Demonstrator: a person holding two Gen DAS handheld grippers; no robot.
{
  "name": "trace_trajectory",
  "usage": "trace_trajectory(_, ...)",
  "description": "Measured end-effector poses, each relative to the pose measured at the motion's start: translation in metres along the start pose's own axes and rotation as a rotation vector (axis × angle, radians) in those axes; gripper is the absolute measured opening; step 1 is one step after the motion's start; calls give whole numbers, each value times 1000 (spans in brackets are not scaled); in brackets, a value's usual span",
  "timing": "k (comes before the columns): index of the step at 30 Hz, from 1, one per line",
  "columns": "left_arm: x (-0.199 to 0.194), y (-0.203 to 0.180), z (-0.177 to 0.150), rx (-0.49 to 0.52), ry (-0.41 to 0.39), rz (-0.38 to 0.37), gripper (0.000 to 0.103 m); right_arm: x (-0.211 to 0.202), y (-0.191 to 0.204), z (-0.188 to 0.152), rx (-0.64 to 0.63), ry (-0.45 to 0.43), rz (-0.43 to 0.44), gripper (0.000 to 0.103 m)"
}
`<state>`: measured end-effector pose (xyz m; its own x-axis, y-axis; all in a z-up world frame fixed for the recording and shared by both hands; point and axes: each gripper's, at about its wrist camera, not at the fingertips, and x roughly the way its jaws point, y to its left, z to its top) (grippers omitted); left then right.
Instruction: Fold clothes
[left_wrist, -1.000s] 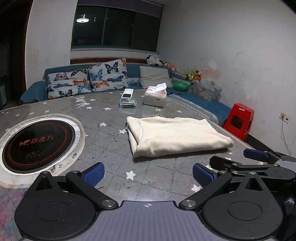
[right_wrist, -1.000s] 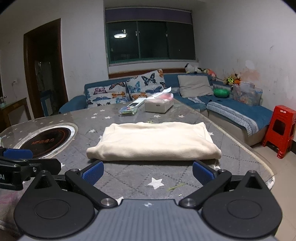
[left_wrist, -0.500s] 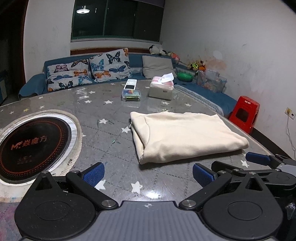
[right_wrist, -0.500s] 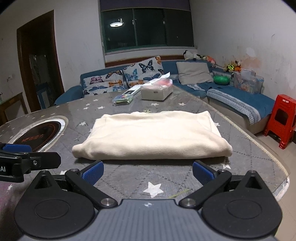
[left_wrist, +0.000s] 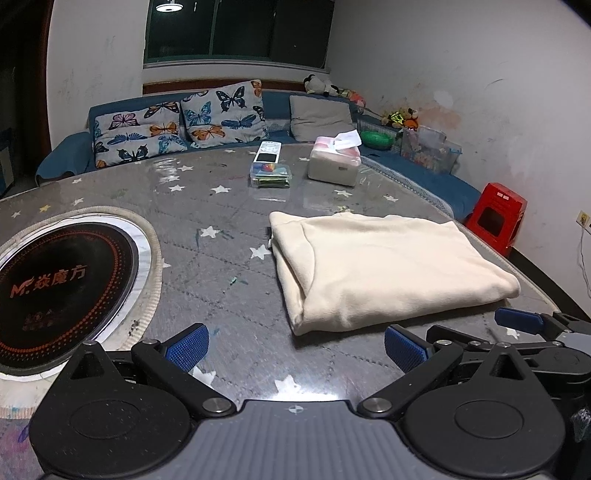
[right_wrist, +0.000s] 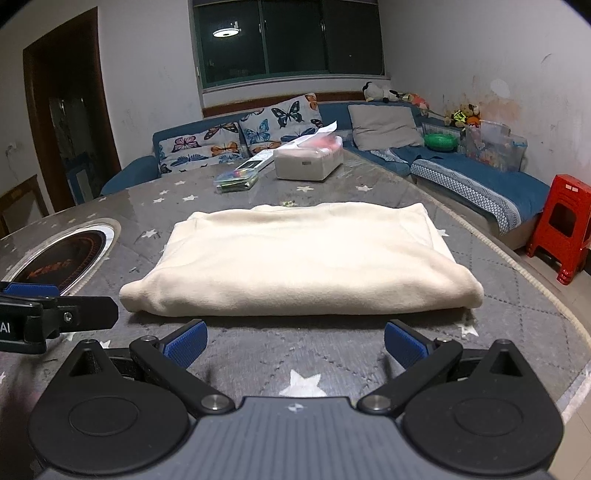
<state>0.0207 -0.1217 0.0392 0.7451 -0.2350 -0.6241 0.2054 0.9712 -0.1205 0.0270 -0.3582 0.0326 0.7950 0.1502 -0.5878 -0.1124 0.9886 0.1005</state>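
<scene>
Folded cloth lies just ahead of my jaws.
Both grippers, left and right, gape wide, holding and touching nothing.

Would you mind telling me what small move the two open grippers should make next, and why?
Probably ease both forward to the near edge of the cream garment: the left gripper and right gripper are open, empty, just short of it, and it lies folded lengthwise only.

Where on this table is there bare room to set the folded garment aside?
Bare patch between the cooktop and the cream garment; another strip between the garment and both open grippers. The far side is crowded by the tissue box and plastic case.
</scene>
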Motion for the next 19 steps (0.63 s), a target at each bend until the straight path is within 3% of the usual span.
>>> trace_trajectory(19, 16, 13, 6, -30, 24, 16, 103, 18, 0, 6, 7, 26, -17, 103)
